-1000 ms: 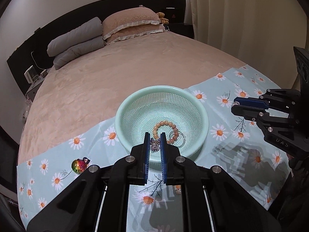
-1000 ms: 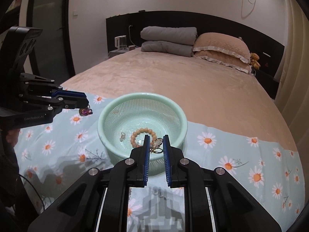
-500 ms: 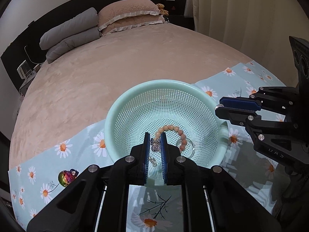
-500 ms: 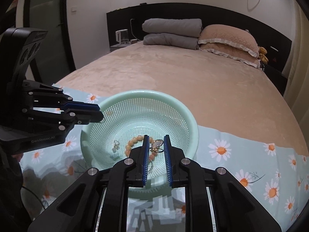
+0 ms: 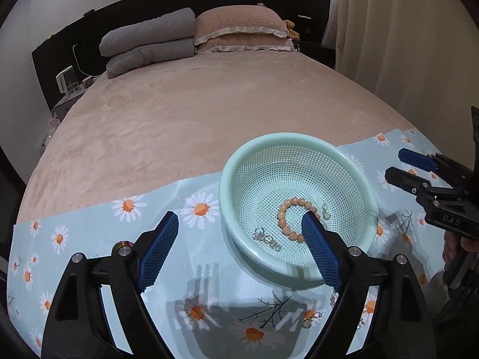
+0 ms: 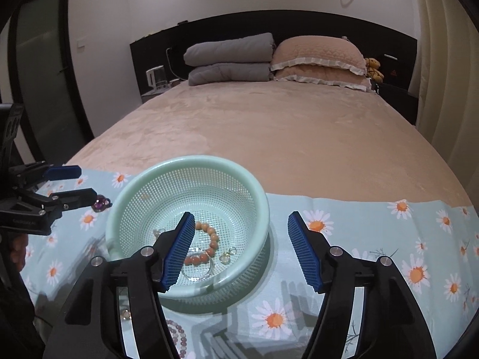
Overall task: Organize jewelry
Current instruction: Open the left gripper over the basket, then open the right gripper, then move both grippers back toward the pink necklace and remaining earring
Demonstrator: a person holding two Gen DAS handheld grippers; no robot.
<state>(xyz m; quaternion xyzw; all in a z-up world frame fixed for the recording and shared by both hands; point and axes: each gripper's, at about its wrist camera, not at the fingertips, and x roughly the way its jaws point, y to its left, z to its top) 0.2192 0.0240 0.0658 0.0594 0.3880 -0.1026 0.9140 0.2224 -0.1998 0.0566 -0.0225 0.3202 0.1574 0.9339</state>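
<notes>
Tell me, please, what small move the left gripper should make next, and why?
Probably swing left toward the iridescent bead on the daisy cloth. Both the left gripper and right gripper are open and empty, the basket already holds the peach bracelet, and that bead lies outside.

basket (image 5: 299, 143): glossy mint plastic mesh
bracelet (image 5: 289, 218): smooth peach beads
cloth (image 5: 209, 272): satiny daisy print
bedspread (image 5: 194, 113): matt plush
pads (image 6: 302, 251): ribbed blue rubber
ring (image 6: 199, 266): clear, glassy
</notes>
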